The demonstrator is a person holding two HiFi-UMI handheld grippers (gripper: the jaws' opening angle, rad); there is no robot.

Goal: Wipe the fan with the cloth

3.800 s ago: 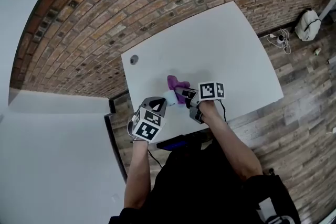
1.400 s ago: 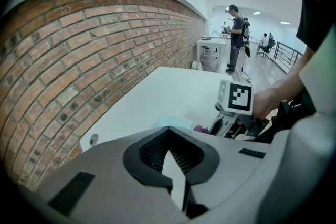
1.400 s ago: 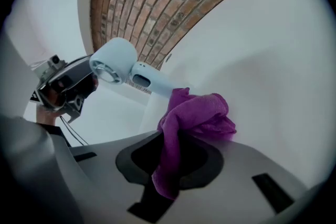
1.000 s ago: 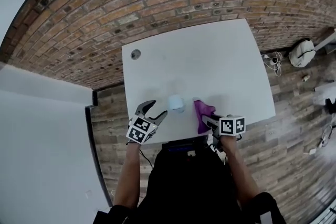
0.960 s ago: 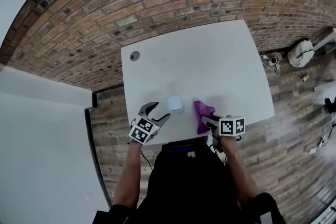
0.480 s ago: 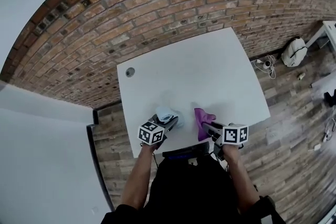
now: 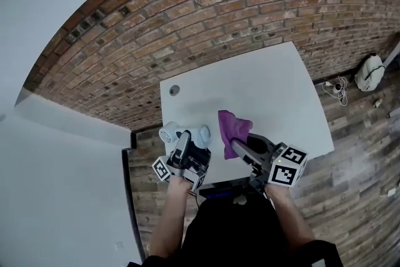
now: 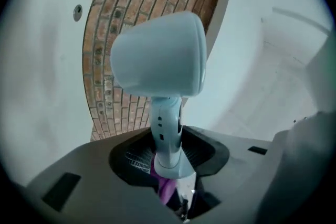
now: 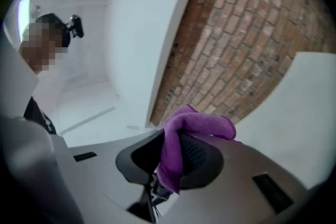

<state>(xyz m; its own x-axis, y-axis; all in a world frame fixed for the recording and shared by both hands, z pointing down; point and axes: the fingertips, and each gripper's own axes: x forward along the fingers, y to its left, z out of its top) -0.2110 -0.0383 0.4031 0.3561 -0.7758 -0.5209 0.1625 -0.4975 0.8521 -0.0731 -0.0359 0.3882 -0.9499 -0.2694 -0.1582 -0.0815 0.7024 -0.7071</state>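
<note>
**Fan in your left gripper, cloth in your right**

Your left gripper [image 7: 185, 143] has just been closing its jaws. They now clamp the handle of the pale blue fan [image 8: 157, 55], whose rounded head stands out past the jaw tips. In your head view the fan sits at the near left edge of the white table [image 7: 269, 90]; whether it touches the top cannot be told. Your right gripper [image 7: 242, 146] pinches the purple cloth [image 7: 232, 127], which bunches up out of the jaws. Cloth and fan are near each other but apart. A brick wall [image 7: 219, 3] lies beyond the table.
</note>
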